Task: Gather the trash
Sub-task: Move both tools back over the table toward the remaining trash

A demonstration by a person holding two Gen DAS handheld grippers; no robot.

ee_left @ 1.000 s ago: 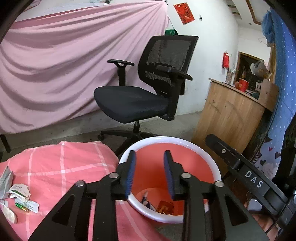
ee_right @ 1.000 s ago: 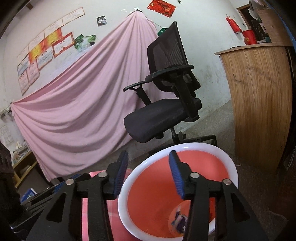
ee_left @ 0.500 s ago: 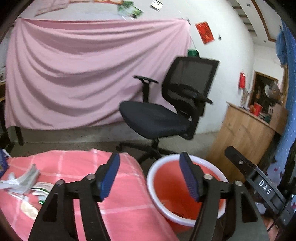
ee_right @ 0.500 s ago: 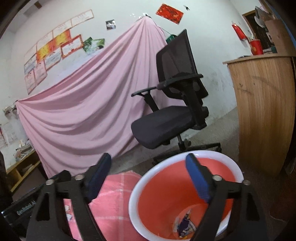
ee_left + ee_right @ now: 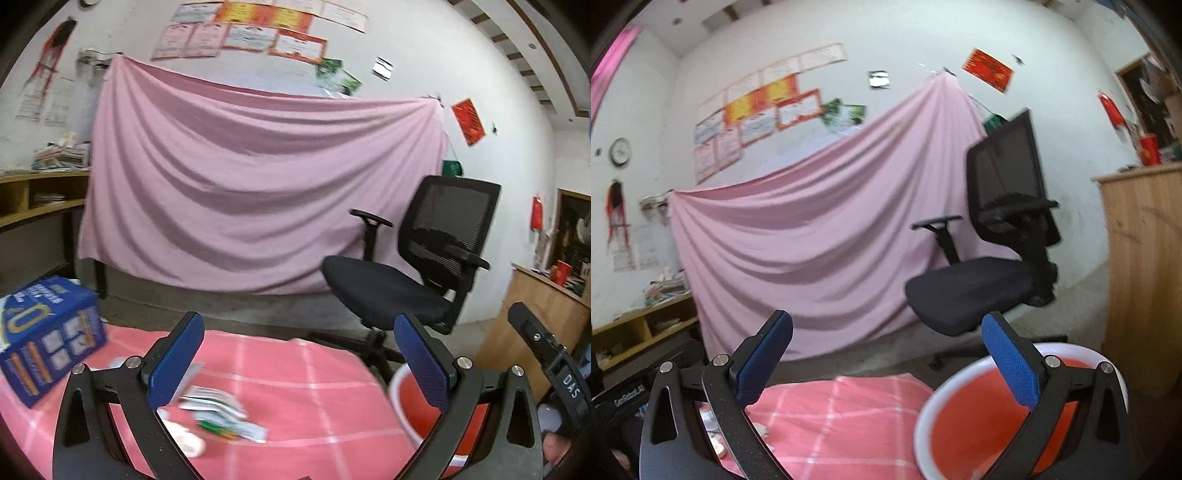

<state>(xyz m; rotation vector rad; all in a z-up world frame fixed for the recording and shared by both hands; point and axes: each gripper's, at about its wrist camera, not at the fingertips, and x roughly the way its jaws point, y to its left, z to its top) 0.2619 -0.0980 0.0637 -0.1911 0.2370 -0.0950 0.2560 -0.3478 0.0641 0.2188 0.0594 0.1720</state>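
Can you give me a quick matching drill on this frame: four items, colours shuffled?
Items:
1. office chair
2. bin
3. box
4. hanging sheet

Colours:
A. blue
B. pale pink
C. black
D. red inside with a white rim

Pairs: 1-C, 2-D, 3-A, 4-B

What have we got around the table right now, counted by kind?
Trash pile: 1
Orange bin: 1
Blue box: 1
Office chair: 1
Wooden counter: 1
Total: 5
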